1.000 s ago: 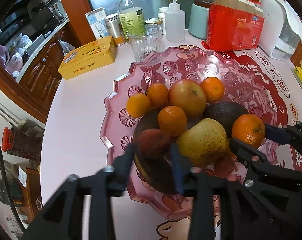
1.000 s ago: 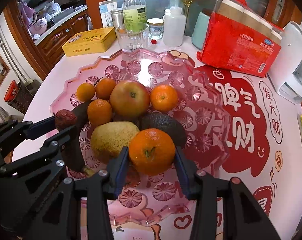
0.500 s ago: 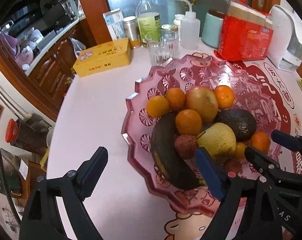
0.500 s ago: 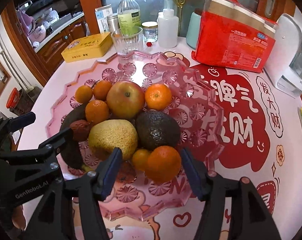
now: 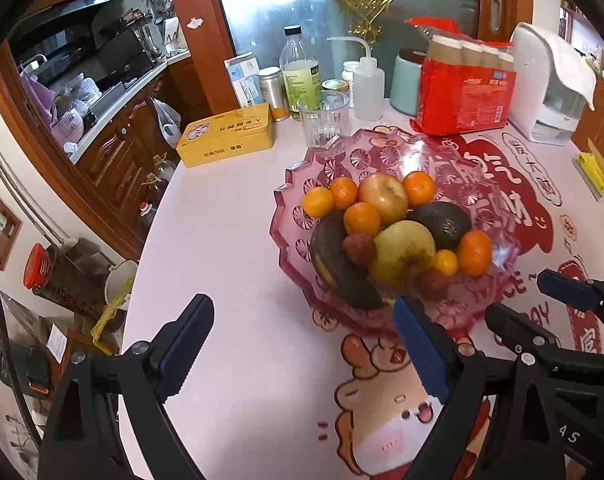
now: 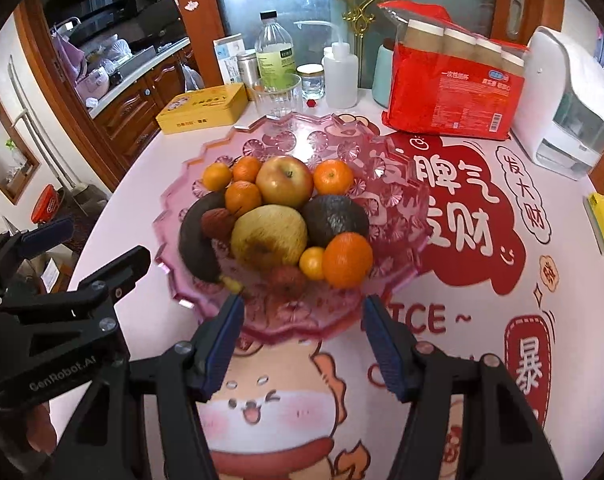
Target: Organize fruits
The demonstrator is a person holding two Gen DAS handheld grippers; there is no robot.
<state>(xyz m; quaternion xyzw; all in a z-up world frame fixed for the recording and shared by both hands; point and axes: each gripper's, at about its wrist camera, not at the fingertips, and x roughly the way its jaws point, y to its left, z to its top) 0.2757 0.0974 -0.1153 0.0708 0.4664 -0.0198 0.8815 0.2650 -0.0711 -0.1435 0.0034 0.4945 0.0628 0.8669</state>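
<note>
A pink fruit dish (image 6: 386, 216) is sitting on the cartoon-printed table (image 5: 230, 240) beside a wooden kitchen. Both the left gripper (image 5: 302, 344) and right gripper (image 6: 300, 342), clamped on fruit a second ago, are now hanging back with jaws apart and empty.

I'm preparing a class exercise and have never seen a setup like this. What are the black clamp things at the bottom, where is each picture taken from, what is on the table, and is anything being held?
There is no robot here: a person holds a hand-operated two-finger gripper in each hand, and each gripper carries a wide-angle camera that looks along its fingers. One picture is from the left gripper, the other from the right gripper. Each view also catches the other gripper at its edge.

On the table stands a pink glass tray piled with fruit: an apple, a pear, an avocado, a darkened banana and several oranges. Behind it are a glass, bottles, a yellow tin and a red pack.

Nothing is held. Both grippers are open, just short of the tray.
</note>
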